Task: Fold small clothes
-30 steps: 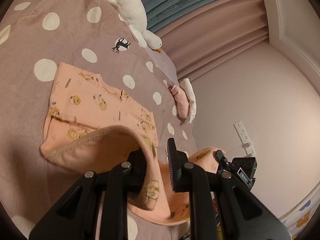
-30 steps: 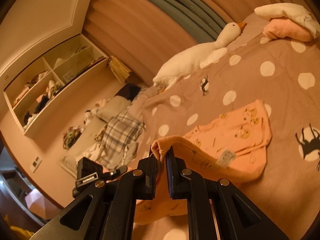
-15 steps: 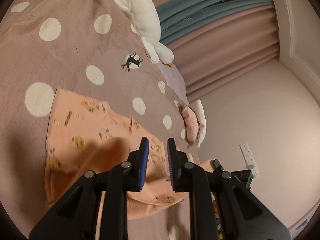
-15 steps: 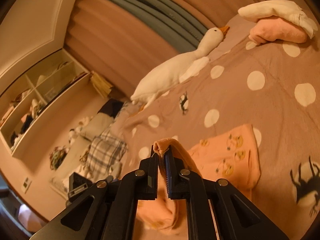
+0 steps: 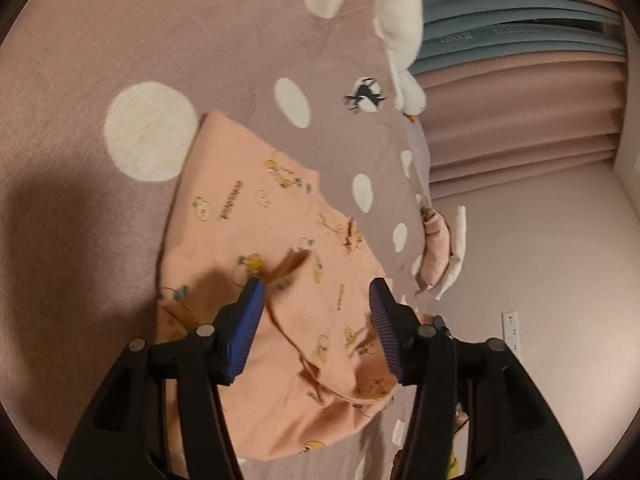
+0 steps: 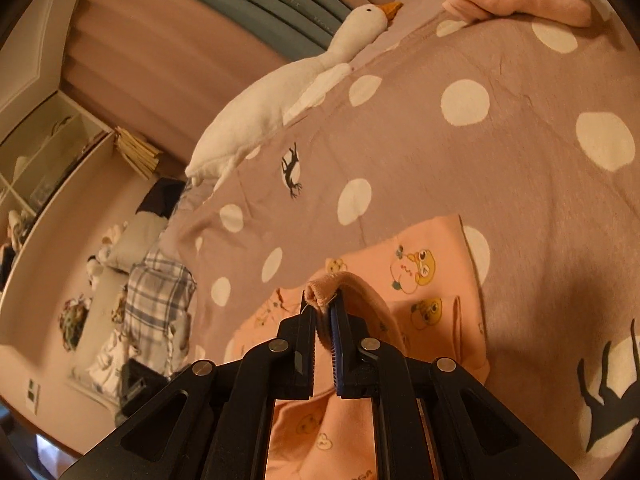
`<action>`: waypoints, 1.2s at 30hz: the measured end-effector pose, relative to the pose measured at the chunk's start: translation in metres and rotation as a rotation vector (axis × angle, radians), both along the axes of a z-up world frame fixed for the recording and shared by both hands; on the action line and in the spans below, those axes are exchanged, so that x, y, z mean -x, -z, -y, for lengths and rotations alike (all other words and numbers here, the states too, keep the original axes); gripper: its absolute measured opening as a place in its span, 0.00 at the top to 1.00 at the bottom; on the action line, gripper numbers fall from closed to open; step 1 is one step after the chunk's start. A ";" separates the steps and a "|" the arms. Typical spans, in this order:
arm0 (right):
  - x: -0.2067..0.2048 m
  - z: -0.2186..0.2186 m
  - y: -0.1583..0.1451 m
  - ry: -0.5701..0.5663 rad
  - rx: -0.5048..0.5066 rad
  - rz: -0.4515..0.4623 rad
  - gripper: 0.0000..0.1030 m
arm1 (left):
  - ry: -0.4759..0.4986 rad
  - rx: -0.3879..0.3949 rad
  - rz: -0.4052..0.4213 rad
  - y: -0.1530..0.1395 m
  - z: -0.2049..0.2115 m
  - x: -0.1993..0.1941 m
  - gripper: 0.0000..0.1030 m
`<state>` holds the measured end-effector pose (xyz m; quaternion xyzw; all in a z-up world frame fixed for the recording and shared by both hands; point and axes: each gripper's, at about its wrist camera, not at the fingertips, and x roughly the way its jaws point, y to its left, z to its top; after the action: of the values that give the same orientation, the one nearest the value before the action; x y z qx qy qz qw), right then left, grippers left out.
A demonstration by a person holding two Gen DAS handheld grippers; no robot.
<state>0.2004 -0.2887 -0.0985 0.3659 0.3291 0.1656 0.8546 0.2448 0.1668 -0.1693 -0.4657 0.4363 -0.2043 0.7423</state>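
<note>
Our left gripper (image 5: 316, 286) had its ribbed blue jaws opening, nothing pinched between them; the soft peach cartoon-printed cotton garment (image 5: 256, 240) lay rumpled below and ahead of them on the mauve white-dotted bedspread (image 5: 100, 40). Our right gripper (image 6: 322, 310) had its jaws pressed together on a thick hemmed fold of that garment (image 6: 424, 276), the rest spread flat beyond. Farther ahead lay a long white plush goose (image 6: 280, 96).
</note>
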 end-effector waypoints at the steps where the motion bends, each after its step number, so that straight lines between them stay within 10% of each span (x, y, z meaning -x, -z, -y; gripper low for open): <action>1: -0.001 -0.001 0.000 -0.001 0.003 -0.001 0.91 | 0.004 -0.004 0.001 0.001 0.001 -0.001 0.48; 24: -0.004 -0.010 0.013 -0.037 0.011 -0.045 0.90 | 0.222 -0.114 -0.032 0.014 0.054 -0.031 0.62; 26: -0.005 -0.011 0.014 -0.038 0.033 -0.059 0.91 | 0.218 -0.117 -0.043 0.015 0.056 -0.034 0.74; 29: -0.004 -0.011 0.014 -0.027 0.056 -0.057 0.91 | 0.190 -0.065 -0.046 0.018 0.053 -0.036 0.99; 36: 0.003 -0.008 0.008 0.018 0.058 -0.040 0.94 | -0.012 0.148 0.033 0.005 0.030 -0.021 0.99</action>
<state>0.1979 -0.2810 -0.1067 0.3469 0.3477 0.1410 0.8596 0.2663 0.1365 -0.1742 -0.5186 0.4048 -0.2390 0.7141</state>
